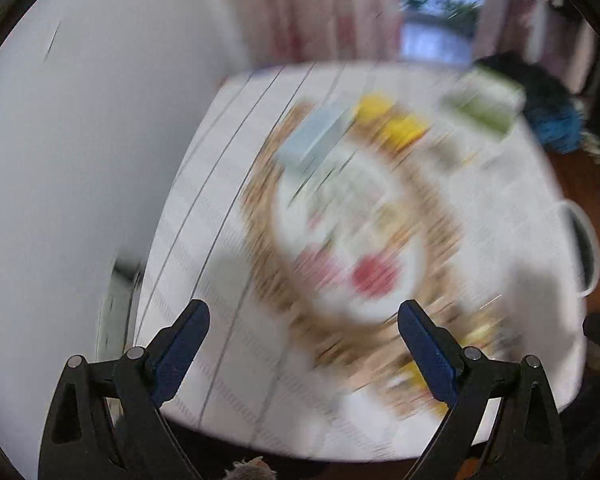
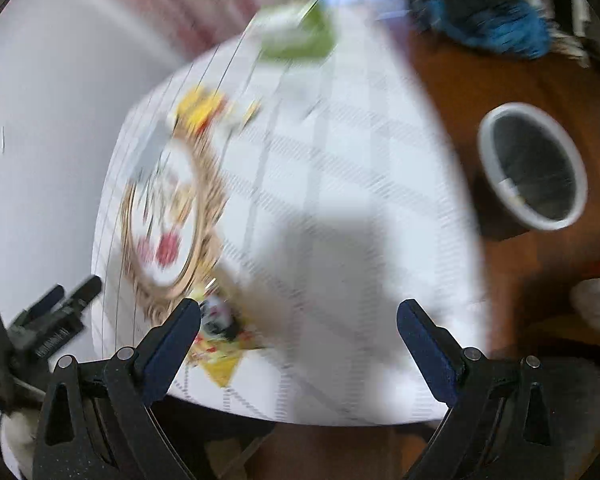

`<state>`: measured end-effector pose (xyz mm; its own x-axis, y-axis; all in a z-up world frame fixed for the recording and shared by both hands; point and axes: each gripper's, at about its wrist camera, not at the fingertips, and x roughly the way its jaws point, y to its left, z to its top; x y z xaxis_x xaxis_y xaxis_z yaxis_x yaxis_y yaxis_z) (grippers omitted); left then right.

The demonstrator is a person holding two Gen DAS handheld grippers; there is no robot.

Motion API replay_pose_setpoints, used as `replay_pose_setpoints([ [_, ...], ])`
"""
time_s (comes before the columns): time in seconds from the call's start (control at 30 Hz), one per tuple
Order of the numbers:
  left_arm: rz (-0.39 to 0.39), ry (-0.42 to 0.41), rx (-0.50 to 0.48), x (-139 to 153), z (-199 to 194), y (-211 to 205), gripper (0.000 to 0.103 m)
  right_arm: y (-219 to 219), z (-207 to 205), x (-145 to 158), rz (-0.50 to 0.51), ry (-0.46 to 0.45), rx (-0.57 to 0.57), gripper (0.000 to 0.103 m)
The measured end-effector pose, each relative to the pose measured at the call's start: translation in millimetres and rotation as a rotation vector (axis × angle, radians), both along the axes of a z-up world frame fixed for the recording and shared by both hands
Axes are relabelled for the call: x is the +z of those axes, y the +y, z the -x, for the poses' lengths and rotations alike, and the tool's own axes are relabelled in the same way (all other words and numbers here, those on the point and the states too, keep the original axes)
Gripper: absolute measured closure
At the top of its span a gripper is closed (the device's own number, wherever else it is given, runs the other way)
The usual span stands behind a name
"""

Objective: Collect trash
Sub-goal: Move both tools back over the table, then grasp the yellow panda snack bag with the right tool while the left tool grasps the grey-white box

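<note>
Both views are heavily motion-blurred. The left gripper (image 1: 303, 316) hangs above a white plate (image 1: 292, 216) on a woven mat (image 1: 260, 208), its jaws spread wide with nothing between them. The plate lies ahead of the jaws, centred on their gap. Blurred red and pale bits on it cannot be identified. A pale blue box (image 1: 312, 136) and a yellow wrapper (image 1: 396, 120) sit at the plate's far rim, a green pack (image 1: 484, 104) further beyond.

The right gripper (image 2: 298, 316) also has its jaws wide apart and empty, over the checked worktop (image 2: 340, 168). A yellow wrapper (image 2: 220, 356) lies at the plate's (image 2: 180, 184) near edge, just beside the left jaw tip. A white bin (image 2: 496, 176) stands on the floor (image 2: 500, 76), well apart from the plate, past the worktop's edge.
</note>
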<state>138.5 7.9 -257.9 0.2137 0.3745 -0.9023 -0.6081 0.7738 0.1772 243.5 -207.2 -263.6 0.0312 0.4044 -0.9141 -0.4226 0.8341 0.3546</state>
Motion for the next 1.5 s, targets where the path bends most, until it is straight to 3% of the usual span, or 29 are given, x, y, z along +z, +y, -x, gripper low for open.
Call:
replay_pose_setpoints([
  [0.2,0.055,0.074,0.088,-54,32,23,0.007,59,30,-50,0.035,0.079,0.088,0.001],
  [0.23,0.067,0.078,0.097,-60,35,25,0.007,67,35,-49,0.059,0.027,0.099,0.003],
  [0.3,0.083,0.081,0.105,-67,39,28,0.007,79,40,-50,0.053,0.016,0.120,0.004],
  [0.43,0.093,0.085,0.100,-75,40,33,0.007,95,44,-43,0.064,-0.048,0.159,0.046],
  [0.57,0.086,0.072,0.068,-69,21,48,0.007,95,16,-30,0.045,-0.052,0.125,0.052],
  [0.7,0.026,0.057,-0.028,-47,-31,71,0.007,82,-47,-18,0.018,-0.043,-0.018,0.052],
  [0.9,-0.020,0.060,-0.148,-31,-127,117,0.007,79,-133,-28,0.014,0.028,-0.167,0.052],
  [1.17,0.058,0.175,-0.328,-64,-197,133,0.008,93,-158,-38,0.044,0.035,-0.154,0.052],
  [1.2,0.063,0.185,-0.335,-68,-199,133,0.017,93,-157,-39,0.042,0.040,-0.150,0.052],
  [1.23,0.071,0.194,-0.337,-71,-200,133,0.037,90,-158,-39,0.037,0.043,-0.150,0.052],
  [1.27,0.096,0.174,-0.334,-70,-198,134,0.045,89,-157,-39,0.032,0.046,-0.147,0.052],
  [1.3,0.114,0.169,-0.316,-69,-195,136,0.063,89,-158,-41,0.027,0.048,-0.146,0.052],
  [1.5,0.133,0.113,-0.240,-54,-151,119,0.068,79,-135,-36,-0.021,0.074,-0.114,0.052],
])
